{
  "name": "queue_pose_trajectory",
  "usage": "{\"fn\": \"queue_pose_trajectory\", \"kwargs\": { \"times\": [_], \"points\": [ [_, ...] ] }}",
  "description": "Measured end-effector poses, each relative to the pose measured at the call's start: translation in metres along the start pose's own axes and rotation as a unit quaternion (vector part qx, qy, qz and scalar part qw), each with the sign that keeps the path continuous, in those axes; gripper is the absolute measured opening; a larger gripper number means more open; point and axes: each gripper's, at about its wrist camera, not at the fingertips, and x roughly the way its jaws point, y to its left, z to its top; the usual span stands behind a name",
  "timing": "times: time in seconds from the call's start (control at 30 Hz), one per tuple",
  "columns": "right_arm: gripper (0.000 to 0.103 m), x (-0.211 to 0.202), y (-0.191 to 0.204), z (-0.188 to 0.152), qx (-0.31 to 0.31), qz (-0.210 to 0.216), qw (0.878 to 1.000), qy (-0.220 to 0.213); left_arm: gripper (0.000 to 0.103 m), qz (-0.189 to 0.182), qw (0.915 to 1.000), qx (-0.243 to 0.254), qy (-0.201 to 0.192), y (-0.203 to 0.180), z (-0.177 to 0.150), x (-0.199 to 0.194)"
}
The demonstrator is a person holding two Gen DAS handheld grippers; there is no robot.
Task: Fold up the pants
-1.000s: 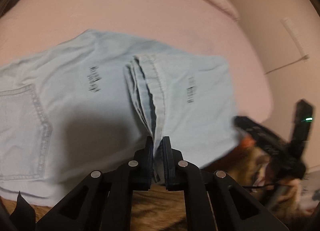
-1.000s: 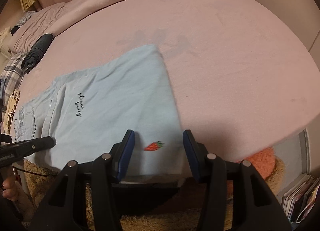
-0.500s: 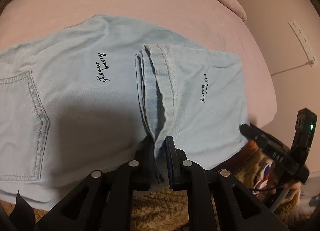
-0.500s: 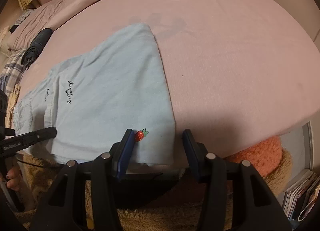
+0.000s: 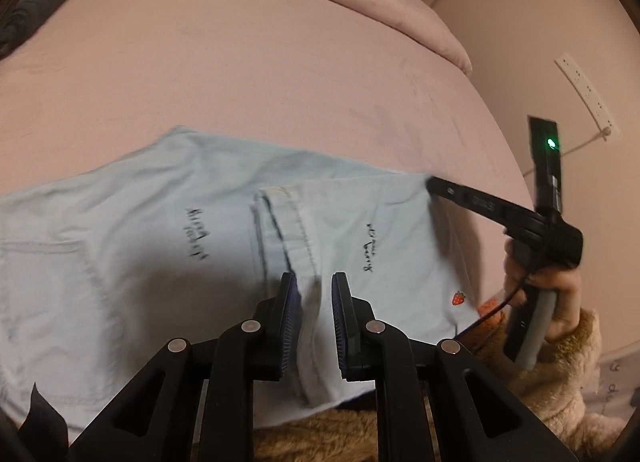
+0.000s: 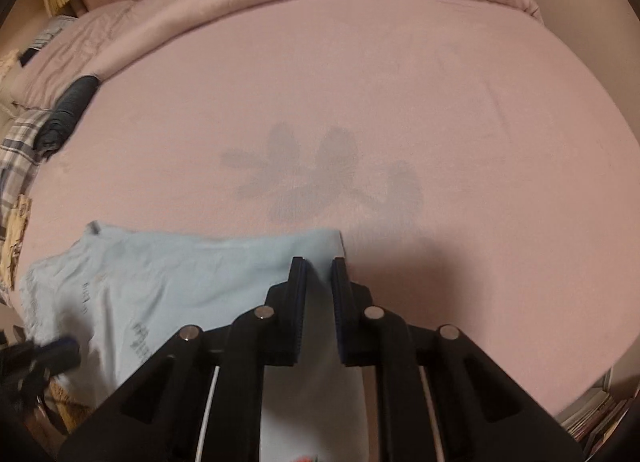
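Pink bed (image 6: 400,102); grippers (image 5: 312,290) downtilted (pinching pants (image 5: 160,262))

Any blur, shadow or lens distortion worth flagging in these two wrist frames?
Left wrist view: strong fisheye bending, the pants lettering smeared by motion, a dark shadow ahead of the left gripper. Right wrist view: soft overall, pants edge blurred, the right gripper casting a shadow on the pink sheet; dim warm light.

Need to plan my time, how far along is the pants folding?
Done: the light blue denim pants lie doubled on the pink bed sheet. In hand: left gripper pinches the hem layers; right gripper has just been closing on the folded edge. Left: a further fold, probably.
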Motion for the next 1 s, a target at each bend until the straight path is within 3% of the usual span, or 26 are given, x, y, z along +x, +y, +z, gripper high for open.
{"fn": "queue_pose_trajectory", "kwargs": {
  "times": [0.17, 0.37, 0.53, 0.57, 0.63, 0.87, 1.0],
  "points": [
    [0.017, -0.009, -0.006, -0.013, 0.017, 0.009, 1.000, -0.002, 0.014, 0.063, 0.9979, 0.017, 0.008, -0.002, 0.007, 0.029],
    [0.010, -0.029, -0.016, -0.071, 0.001, 0.005, 1.000, 0.002, 0.014, 0.060, 0.9977, 0.033, 0.007, 0.005, 0.002, 0.031],
    [0.011, -0.043, -0.027, -0.106, 0.009, -0.015, 1.000, 0.016, 0.014, 0.052, 0.9983, 0.023, 0.009, 0.012, 0.002, 0.025],
    [0.017, -0.046, -0.030, -0.114, 0.014, -0.013, 1.000, 0.020, 0.014, 0.052, 0.9983, 0.023, 0.010, 0.013, 0.002, 0.024],
    [0.015, -0.051, -0.034, -0.126, 0.028, -0.003, 0.999, 0.023, 0.014, 0.053, 0.9983, 0.023, 0.011, 0.012, 0.002, 0.022],
    [0.015, -0.054, -0.038, -0.141, 0.052, 0.016, 0.998, 0.034, 0.014, 0.045, 0.9988, 0.016, 0.012, 0.013, 0.004, 0.020],
    [0.015, -0.054, -0.034, -0.133, 0.042, 0.008, 0.998, 0.037, 0.014, 0.036, 0.9988, -0.002, 0.033, 0.017, -0.001, 0.001]
  ]
}}
